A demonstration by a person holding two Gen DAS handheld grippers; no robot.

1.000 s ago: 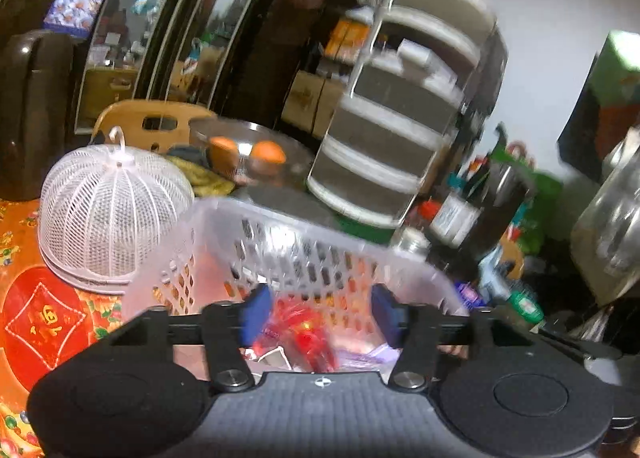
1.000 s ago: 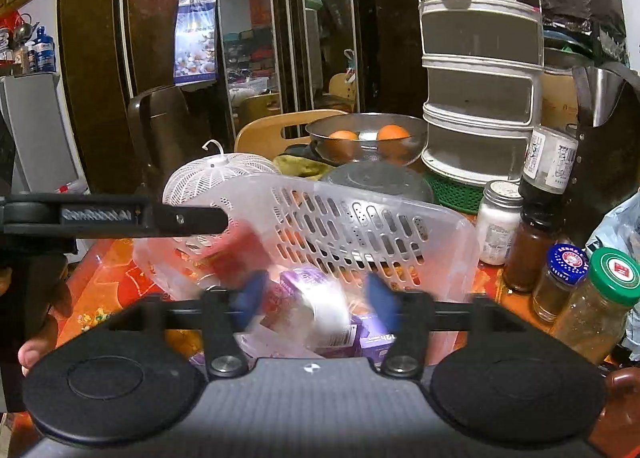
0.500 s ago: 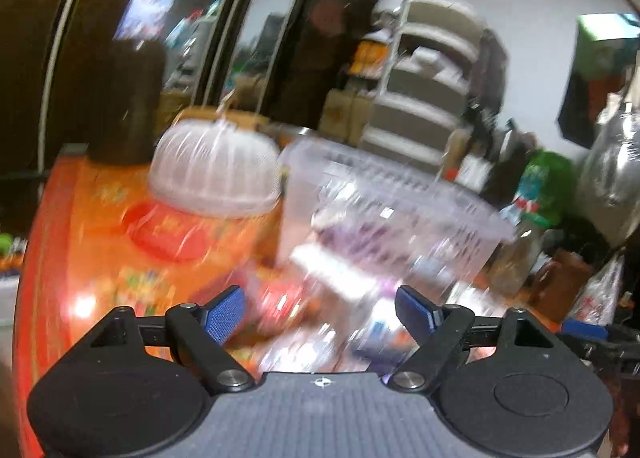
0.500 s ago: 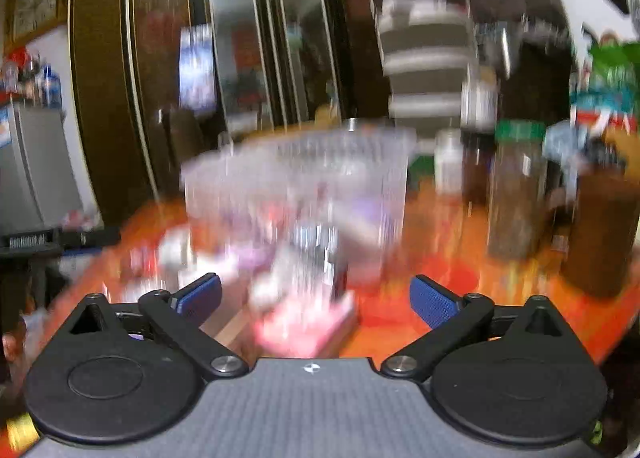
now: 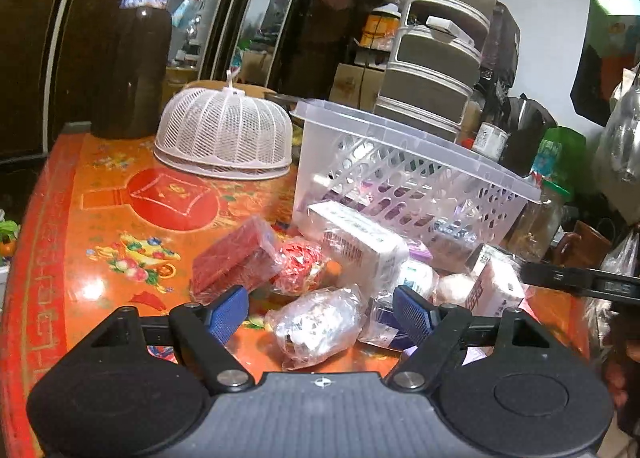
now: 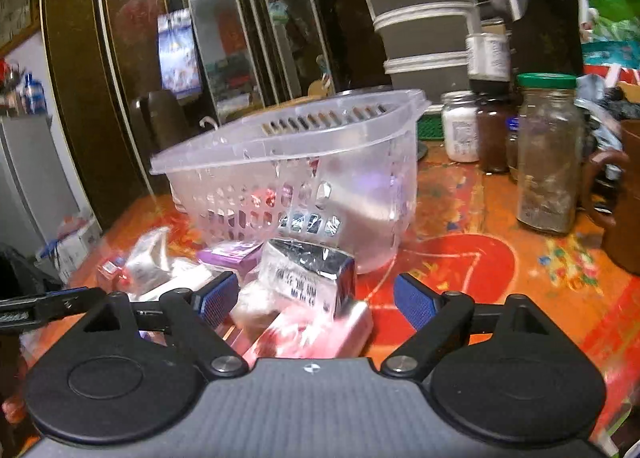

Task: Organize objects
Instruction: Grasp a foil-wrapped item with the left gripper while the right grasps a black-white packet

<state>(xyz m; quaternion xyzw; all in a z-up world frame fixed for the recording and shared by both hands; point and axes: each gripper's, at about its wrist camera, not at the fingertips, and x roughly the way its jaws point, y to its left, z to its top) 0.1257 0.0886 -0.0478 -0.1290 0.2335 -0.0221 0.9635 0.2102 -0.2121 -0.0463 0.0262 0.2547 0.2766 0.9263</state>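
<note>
Evidently the basket (image 5: 408, 174) stands empty so the packets (image 5: 320, 322) heaped before it can be sorted back in — left gripper (image 5: 320, 312) and right gripper (image 6: 316, 296) both gape wide, holding nothing; the right one's jaws have just been narrowing.

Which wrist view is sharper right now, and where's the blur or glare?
Left wrist: mostly sharp, the basket and mesh dome crisp; glare on the glossy tablecloth. Right wrist: motion-smeared, the pink packet near the claw streaked, jars soft, edges fisheye-bent.

Left gripper (image 5: 320, 310), right gripper (image 6: 314, 300): black bodies, blue ribbed pads, silver screws
</note>
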